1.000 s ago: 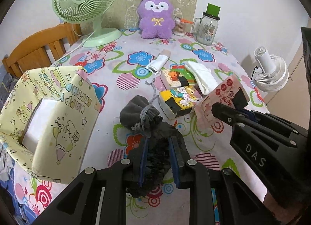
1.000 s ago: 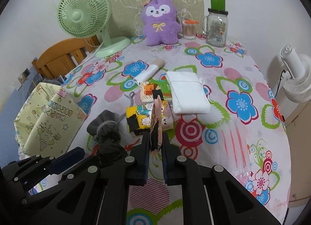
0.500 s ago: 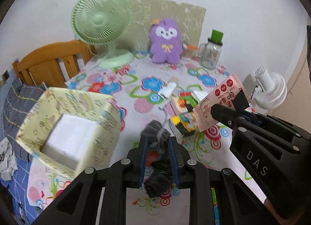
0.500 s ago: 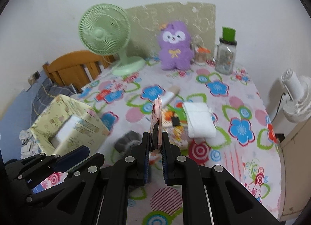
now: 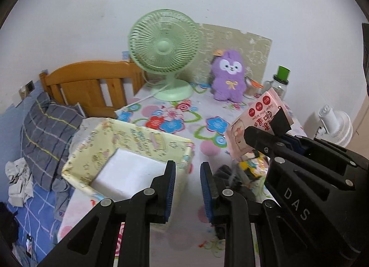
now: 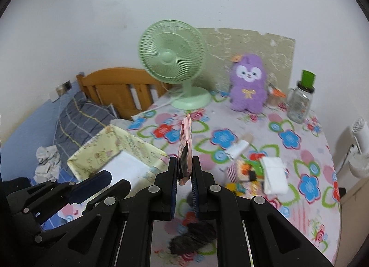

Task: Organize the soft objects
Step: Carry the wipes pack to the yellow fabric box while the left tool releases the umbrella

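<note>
Here the left tongs [image 5: 187, 180] gape empty; the right tongs [image 6: 185, 172] pinch a pink wipes packet [image 6: 185, 145].

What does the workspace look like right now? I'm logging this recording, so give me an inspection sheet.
Surface: floral tablecloth on a table by the wall.
Job's things: yellow fabric box at the table's left edge; dark pouch lying on the cloth; pink wipes pack held up; white cloth.
Clutter: purple plush, glass jar, snack packs.
Grippers: left hand-held gripper open, holding nothing; right hand-held gripper shut on the pack.
Cables: green fan cord trails off the table.
Surroundings: wooden bed, white fan.
</note>
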Motion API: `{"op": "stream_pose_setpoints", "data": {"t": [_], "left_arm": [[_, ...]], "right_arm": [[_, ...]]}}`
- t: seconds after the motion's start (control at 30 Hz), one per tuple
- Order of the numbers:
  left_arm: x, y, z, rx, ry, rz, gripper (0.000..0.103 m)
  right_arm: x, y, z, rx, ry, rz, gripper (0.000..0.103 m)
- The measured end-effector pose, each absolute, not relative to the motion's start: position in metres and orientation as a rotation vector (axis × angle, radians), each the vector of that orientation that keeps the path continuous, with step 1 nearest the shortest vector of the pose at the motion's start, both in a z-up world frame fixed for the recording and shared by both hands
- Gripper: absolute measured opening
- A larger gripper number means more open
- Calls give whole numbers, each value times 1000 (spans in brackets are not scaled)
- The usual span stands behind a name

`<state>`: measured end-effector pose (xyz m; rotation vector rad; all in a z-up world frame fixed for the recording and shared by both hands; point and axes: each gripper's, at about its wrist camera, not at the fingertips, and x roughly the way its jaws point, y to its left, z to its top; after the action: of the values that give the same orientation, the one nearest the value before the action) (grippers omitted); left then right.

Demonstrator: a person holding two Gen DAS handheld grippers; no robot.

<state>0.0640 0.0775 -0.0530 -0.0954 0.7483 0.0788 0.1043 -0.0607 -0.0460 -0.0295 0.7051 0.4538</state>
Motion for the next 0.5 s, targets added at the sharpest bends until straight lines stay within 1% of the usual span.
{"op": "stream_pose_setpoints", "data": {"t": [0.5], "left_arm": [[55, 115, -64, -135, 768, 174, 22]], "right_arm": [[110, -3, -45, -56, 713, 579, 14]]}}
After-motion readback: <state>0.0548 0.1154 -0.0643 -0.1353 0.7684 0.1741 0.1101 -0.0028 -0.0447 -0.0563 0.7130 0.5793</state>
